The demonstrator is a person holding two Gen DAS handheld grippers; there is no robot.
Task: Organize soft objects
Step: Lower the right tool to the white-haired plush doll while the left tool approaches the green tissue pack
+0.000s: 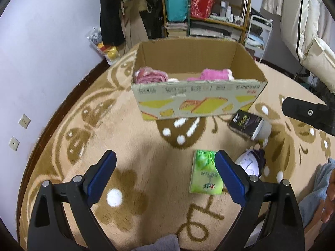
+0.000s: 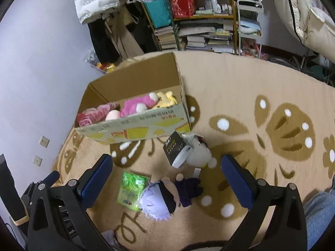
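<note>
- The cardboard box [image 2: 134, 108] is the landmark: an open-topped corrugated carton with plain brown inner walls and yellow printing on its outer front, standing on a fuzzy tan rug [image 2: 240, 96] patterned with brown shapes and white dots.
- Inside the box lie soft things: a ribbed pink bundle [image 2: 94, 113] at its left end, a fluffy magenta plush [image 2: 136, 105] in the middle, and a yellow plush [image 2: 165, 100] at the right end.
- In front of the box, near its right corner, a glossy black rectangular carton [image 2: 177, 148] leans against a white plush [image 2: 199, 152].
- Further out from the box a crinkly green packet [image 2: 130, 190] lies flat, touching a round-headed doll [image 2: 165, 198] with pale hair and dark clothes.
- The left gripper [image 1: 165, 175] hangs spread wide and empty over bare rug in front of the box; the packet lies just beside its right blue pad.
- The right gripper [image 2: 167, 177] is also spread wide, grasping nothing, with the doll and packet below, between its fingers.
</note>
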